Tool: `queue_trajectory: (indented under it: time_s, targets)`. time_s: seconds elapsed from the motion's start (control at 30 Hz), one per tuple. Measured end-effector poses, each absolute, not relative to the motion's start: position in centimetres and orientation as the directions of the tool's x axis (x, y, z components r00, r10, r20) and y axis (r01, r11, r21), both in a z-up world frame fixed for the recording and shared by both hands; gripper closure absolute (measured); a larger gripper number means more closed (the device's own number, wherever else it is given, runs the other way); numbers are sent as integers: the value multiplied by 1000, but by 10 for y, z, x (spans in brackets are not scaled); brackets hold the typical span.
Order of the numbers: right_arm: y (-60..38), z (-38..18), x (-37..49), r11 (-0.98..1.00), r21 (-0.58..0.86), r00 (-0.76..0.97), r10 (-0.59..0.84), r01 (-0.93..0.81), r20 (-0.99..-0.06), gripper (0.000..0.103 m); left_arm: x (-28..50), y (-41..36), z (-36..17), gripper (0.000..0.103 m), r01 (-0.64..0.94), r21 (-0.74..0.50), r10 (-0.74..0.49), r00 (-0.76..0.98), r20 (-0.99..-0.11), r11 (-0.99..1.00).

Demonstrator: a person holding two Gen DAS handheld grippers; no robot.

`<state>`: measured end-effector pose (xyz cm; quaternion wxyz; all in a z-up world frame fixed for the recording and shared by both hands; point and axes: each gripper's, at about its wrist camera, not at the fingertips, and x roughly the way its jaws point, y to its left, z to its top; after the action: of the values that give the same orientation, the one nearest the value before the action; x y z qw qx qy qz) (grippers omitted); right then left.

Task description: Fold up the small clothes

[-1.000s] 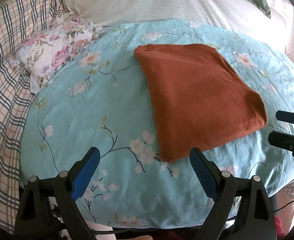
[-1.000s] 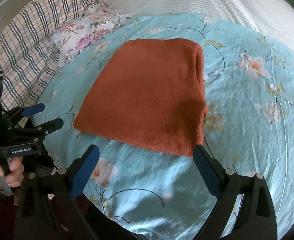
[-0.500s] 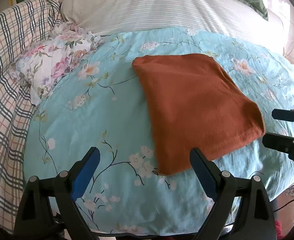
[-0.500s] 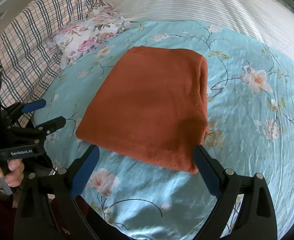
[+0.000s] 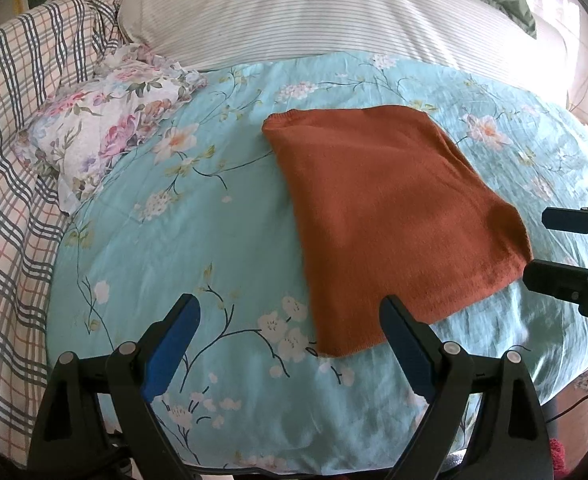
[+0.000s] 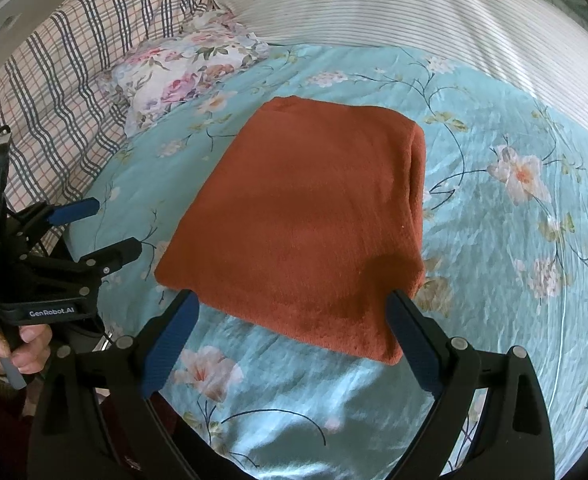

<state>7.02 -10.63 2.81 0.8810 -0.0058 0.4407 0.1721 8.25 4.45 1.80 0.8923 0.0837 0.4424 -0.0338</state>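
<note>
Both wrist cameras have drawn nearer the rust-orange garment [image 5: 389, 220] over the last second; it has not shifted. From left to right: a floral pillow [image 5: 106, 140] lies far left, then the left gripper [image 5: 290, 336], fingers apart and empty, short of the garment's near-left corner, then the right gripper [image 6: 294, 328], also spread, straddling its near edge. The garment lies folded flat on the turquoise floral quilt [image 5: 214, 220]. Judging by this, another fold is starting; next, each gripper must pinch a near corner.
</note>
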Motion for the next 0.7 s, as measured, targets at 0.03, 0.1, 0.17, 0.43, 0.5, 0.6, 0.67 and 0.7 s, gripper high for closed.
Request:
queue_trajectory:
  time_s: [0.03, 0.1, 0.17, 0.43, 0.5, 0.6, 0.67, 0.7]
  targets:
    - [-106, 28, 69, 942, 142, 553, 297, -306, -779, 9, 84, 45, 18, 11, 136, 120, 13, 606, -795, 983]
    - [-105, 28, 68, 942, 143, 554, 297, -304, -777, 9, 85, 45, 19, 11, 137, 120, 13, 607, -795, 983]
    - [-104, 29, 70, 940, 142, 553, 300, -310, -778, 9, 86, 45, 20, 11, 137, 122, 13, 609, -793, 983]
    - [-99, 33, 74, 937, 137, 552, 303, -321, -777, 8, 90, 45, 20, 11, 139, 125, 15, 610, -792, 982]
    - [-100, 33, 75, 936, 139, 551, 306, -324, -777, 8, 90, 45, 21, 11, 139, 126, 15, 610, -792, 982]
    - [-100, 34, 76, 936, 139, 550, 306, -325, -777, 8, 91, 45, 20, 11, 139, 127, 16, 609, -793, 982]
    - [-100, 34, 76, 936, 139, 550, 306, -324, -777, 8, 92, 46, 21, 11, 140, 127, 16, 608, -793, 982]
    - [-100, 34, 76, 936, 139, 550, 306, -324, -777, 8, 93, 46, 21, 11, 140, 127, 16, 608, -794, 982]
